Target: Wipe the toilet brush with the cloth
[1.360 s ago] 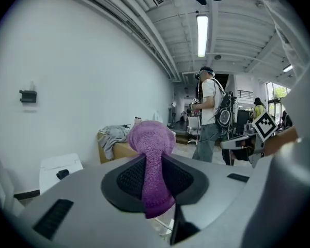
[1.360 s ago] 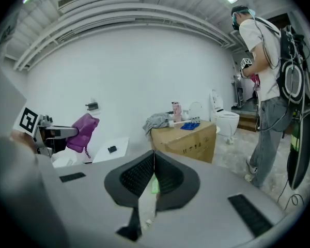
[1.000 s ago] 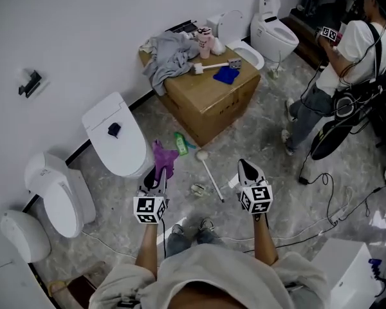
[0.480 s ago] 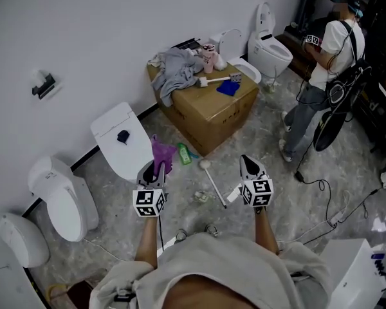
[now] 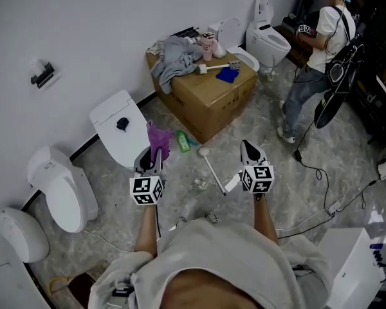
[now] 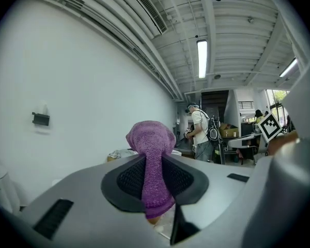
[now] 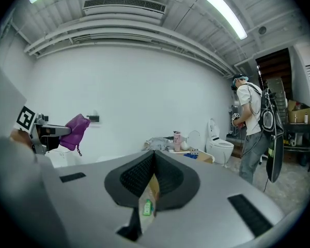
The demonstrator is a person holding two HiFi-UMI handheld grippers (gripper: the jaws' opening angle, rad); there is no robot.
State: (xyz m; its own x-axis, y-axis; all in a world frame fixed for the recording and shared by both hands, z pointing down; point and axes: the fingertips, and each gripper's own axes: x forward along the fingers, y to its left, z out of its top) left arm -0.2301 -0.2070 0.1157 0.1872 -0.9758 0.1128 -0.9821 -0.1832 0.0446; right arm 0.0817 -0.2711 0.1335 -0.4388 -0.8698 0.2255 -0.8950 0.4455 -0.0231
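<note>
Bright, even indoor light from long white ceiling tube lamps [image 6: 202,58] overhead; soft faint shadows on grey marbled floor [image 5: 264,140]. Gripper views fisheye-bent, black vignetted corners; purple terry cloth [image 6: 152,154] close-up slightly soft. Head view sharp.

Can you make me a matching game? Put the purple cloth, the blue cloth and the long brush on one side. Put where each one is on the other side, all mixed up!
Things
1. purple cloth
2. blue cloth
3. toilet brush

Places
A. lying on the floor
B. on top of the cardboard box
C. pinched in the left gripper

Pairs: 1-C, 2-B, 3-A
</note>
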